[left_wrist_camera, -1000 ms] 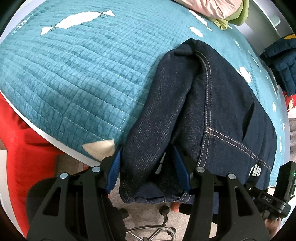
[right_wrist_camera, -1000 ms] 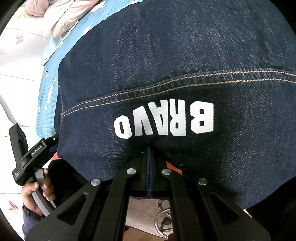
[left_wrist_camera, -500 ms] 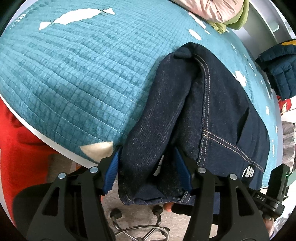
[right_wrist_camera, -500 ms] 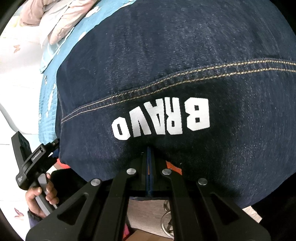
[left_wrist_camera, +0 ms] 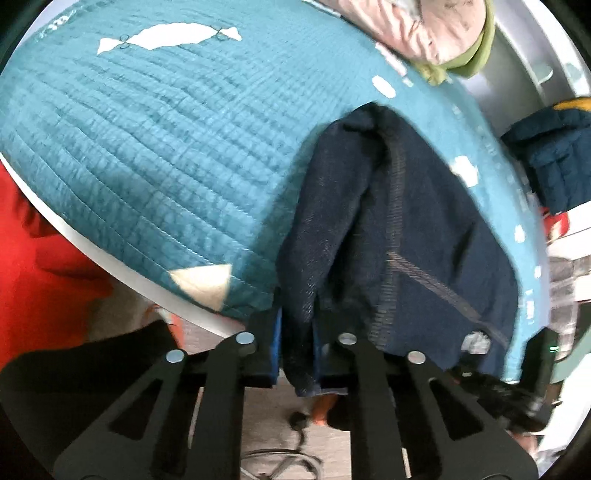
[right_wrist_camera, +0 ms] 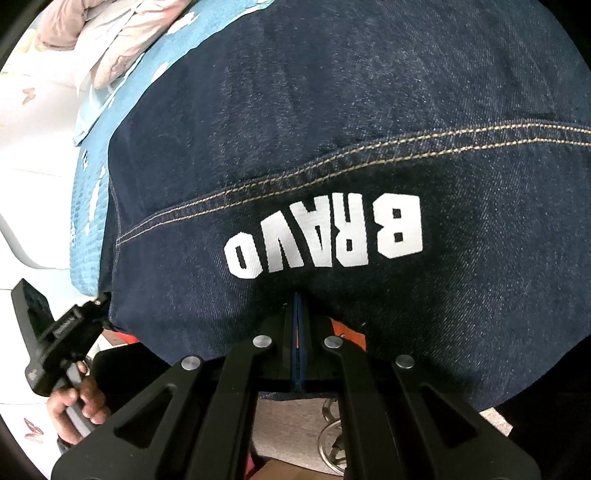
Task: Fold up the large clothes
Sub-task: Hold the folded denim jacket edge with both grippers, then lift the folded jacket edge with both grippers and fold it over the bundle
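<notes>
A: We have the denim garment (left_wrist_camera: 417,236) lying over the teal quilt (left_wrist_camera: 155,155), its near hem hanging off the bed edge at lower centre. To fold well, we lift both corners together and keep the hem taut.

B: Agreed. Our left gripper (left_wrist_camera: 297,354) is narrowed onto a bunched hem fold; our right gripper (right_wrist_camera: 297,332) is clamped nearly flat below the BRAVO print (right_wrist_camera: 325,236), gripping the hem.

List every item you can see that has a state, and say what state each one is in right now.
left gripper: shut on the denim garment's hem.
right gripper: shut on the garment's near edge.
denim garment: folded, draped over the bed edge, BRAVO print upside down.
teal quilt: spread flat on the bed.
pink bedding: bunched up.
</notes>
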